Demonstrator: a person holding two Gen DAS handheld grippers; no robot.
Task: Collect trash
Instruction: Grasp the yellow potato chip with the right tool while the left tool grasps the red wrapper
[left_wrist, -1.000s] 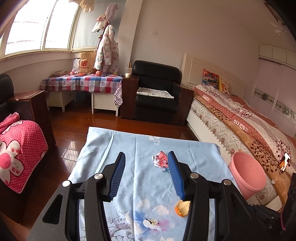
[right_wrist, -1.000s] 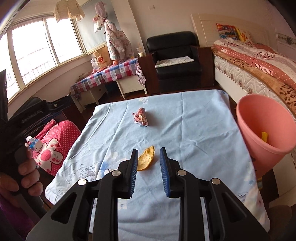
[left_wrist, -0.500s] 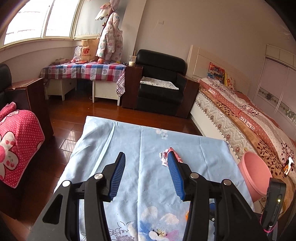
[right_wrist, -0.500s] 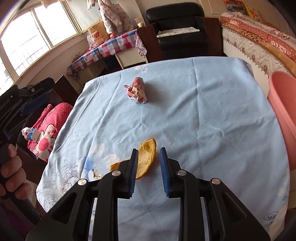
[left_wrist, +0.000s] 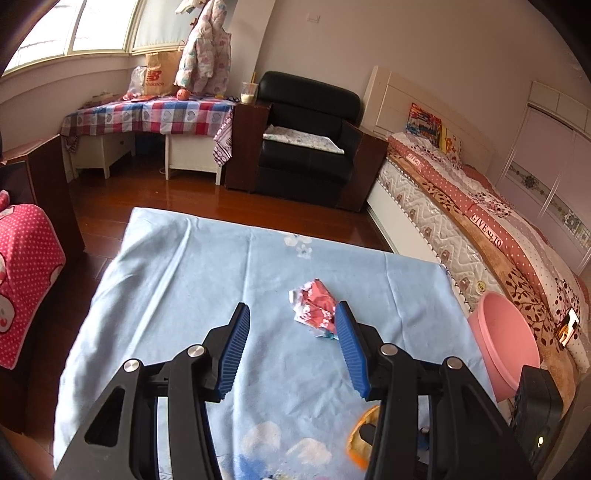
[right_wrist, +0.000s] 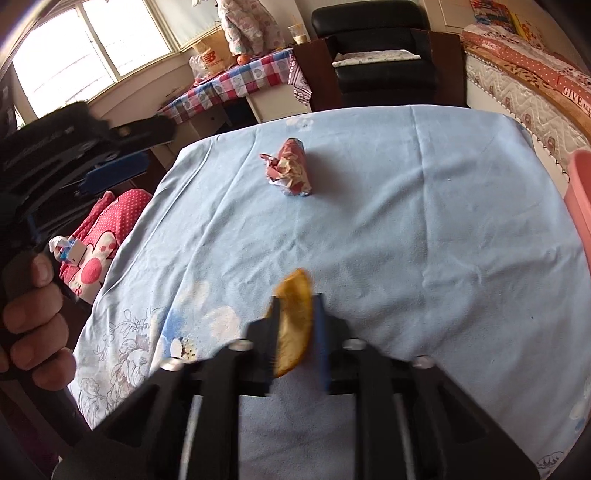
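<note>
On the blue floral tablecloth (right_wrist: 424, 221), your right gripper (right_wrist: 295, 325) pinches the orange peel (right_wrist: 293, 317) mid-table, while your left gripper (left_wrist: 291, 332) gapes wide beside the crumpled red wrapper (left_wrist: 314, 308), pink plastic bin (left_wrist: 506, 343) past the right edge.

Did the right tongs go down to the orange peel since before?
Yes. The right tongs came forward and down over the blue tablecloth, and now pinch the orange peel that earlier lay ahead of them.
</note>
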